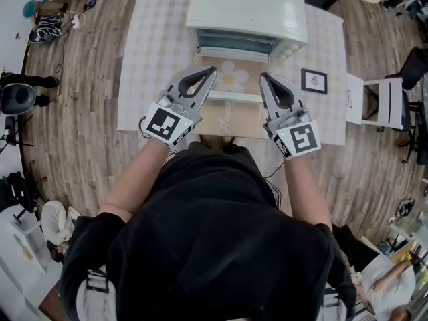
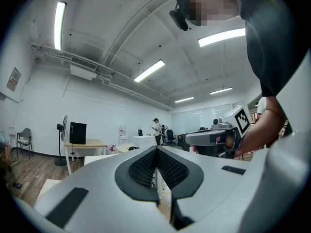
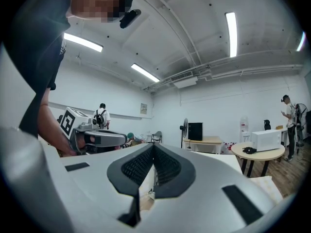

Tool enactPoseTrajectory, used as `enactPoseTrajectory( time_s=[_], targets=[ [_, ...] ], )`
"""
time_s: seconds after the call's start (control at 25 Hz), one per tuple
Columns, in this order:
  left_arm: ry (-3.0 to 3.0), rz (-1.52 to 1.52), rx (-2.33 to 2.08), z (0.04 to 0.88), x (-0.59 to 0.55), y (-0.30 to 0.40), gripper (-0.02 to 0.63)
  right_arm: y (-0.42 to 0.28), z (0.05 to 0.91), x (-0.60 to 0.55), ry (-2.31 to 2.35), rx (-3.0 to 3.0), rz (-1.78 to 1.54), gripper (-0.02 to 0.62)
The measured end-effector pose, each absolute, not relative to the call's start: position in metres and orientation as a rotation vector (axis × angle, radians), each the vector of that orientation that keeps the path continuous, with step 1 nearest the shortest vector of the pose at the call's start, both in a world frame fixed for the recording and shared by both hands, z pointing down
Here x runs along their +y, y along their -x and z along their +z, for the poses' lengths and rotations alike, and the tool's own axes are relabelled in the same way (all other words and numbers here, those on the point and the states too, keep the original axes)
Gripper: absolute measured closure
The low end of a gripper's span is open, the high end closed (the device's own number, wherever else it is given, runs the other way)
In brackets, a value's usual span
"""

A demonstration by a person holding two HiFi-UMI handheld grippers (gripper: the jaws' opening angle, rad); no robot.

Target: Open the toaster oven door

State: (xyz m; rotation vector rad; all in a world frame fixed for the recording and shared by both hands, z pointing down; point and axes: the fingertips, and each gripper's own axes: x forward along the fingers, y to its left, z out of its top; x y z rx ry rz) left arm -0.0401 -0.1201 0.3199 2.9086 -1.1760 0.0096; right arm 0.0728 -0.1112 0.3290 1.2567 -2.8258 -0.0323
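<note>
The white box-shaped toaster oven (image 1: 246,9) stands at the far middle of a table (image 1: 154,59) that is covered with a pale checked cloth. In the head view its door (image 1: 234,79) seems to lie folded down flat toward the person. A white flower pattern shows on or through the door, and a white handle bar (image 1: 234,97) runs along its near edge. Above the door, the open front of the oven shows a dark inside with a rack.

The left tongs (image 1: 212,70) hang just beside the left side of the lowered door, with the tip near the oven's front. The two jaws are pressed together and nothing is between them; the left gripper view shows the ribbed black pads meeting at one line (image 2: 156,149). The right tongs (image 1: 263,76) are on the other side of the door, also near the front. Their jaws are closed together and empty as well (image 3: 154,147). From the head view I cannot tell if either of them touches the door.

To the right of the oven, a small black-framed square card (image 1: 314,81) lies on the cloth. A white chair (image 1: 384,102) stands on the wooden plank floor (image 1: 80,132) by the right edge of the table.
</note>
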Motion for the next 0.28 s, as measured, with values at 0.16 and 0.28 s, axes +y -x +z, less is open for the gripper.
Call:
enactPoseTrajectory(
  time_s=[0.16, 0.28],
  targets=[
    [-2.904, 0.013, -1.177, 0.3196, -0.1200, 0.0397, 0.592, -0.0728, 0.3277, -0.1118, -1.255, -2.830, -0.030, 0.578],
    [-2.915, -0.009, -1.164, 0.3193, -0.1187, 0.0380, 0.594, -0.0734, 0.3267, -0.1121, -1.256, -2.829, -0.028, 0.578]
  ],
)
